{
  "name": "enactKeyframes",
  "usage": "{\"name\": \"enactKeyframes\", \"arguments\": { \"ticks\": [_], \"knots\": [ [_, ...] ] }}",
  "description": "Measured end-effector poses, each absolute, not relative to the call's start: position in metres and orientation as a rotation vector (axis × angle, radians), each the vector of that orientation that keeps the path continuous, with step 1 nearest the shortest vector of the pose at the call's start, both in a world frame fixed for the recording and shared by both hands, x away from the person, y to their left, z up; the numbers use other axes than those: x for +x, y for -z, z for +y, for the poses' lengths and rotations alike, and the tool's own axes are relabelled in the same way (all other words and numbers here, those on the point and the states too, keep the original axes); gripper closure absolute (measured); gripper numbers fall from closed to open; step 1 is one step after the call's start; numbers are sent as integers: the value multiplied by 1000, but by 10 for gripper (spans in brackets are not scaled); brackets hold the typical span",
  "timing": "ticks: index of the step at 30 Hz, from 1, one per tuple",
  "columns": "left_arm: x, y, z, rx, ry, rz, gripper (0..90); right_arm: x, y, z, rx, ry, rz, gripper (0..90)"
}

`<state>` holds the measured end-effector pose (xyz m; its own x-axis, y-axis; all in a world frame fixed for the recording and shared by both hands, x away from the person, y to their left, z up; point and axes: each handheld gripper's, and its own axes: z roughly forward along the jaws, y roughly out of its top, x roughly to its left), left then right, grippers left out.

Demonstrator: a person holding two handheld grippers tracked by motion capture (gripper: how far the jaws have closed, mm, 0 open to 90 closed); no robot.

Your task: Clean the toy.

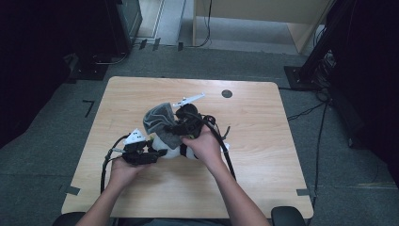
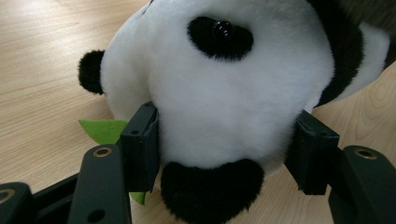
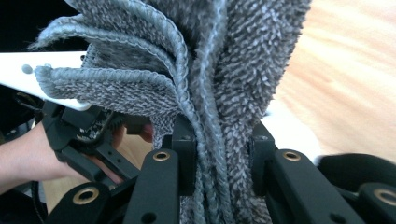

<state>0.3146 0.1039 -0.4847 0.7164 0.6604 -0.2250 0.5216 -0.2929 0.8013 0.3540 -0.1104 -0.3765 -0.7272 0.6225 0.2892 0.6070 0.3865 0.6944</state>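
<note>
Looking down from the high view, a person sits at the six o'clock edge of a pale wooden tabletop, forearms reaching in toward its middle. The left tongs lie low near the centre, pointing toward three o'clock at a black-and-white plush panda. The right tongs, just past the panda toward twelve o'clock, hold up a bunched grey cloth that hangs over the toy. A small dark disc sits alone toward one o'clock.

From the left gripper view, the left tongs have the panda's white head between their two black jaws, both pads pressed against the fur, so they grip it and pin it to the wood. A green felt leaf peeks out at nine o'clock.

From the right gripper view, the right tongs are closed tight on several gathered folds of the grey cloth, which rises toward twelve o'clock. The other hand and its tool appear at eight o'clock.

Judging progress: the toy is steadied and the cloth is in hand, lifted above it. Whether the cloth touches the panda here is hard to tell from above; it probably does. Wiping or covering the toy seems to be what remains.
</note>
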Motion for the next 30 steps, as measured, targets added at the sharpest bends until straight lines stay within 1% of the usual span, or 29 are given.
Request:
{"name": "enactKeyframes", "arguments": {
  "ticks": [2, 3, 5, 6, 11, 20, 30],
  "knots": [
    [315, 484, 106, 1996, -196, 889, 374, 354, 382, -103, 1164, -1289, 2617, 726],
    [314, 485, 102, 1944, -177, 912, 374, 353, 385, -99, 1171, -1282, 2627, 726],
    [314, 485, 102, 1945, -180, 913, 375, 353, 388, -97, 1175, -1283, 2631, 726],
    [314, 484, 104, 1972, -192, 902, 375, 353, 395, -93, 1176, -1258, 2643, 726],
    [313, 485, 101, 1967, -193, 909, 380, 351, 407, -93, 1156, -1218, 2609, 723],
    [314, 484, 102, 1966, -180, 914, 398, 339, 403, -107, 1137, -1134, 2581, 732],
    [314, 484, 102, 1957, -177, 914, 402, 324, 394, -132, 1081, -984, 2549, 736]
  ]
}}
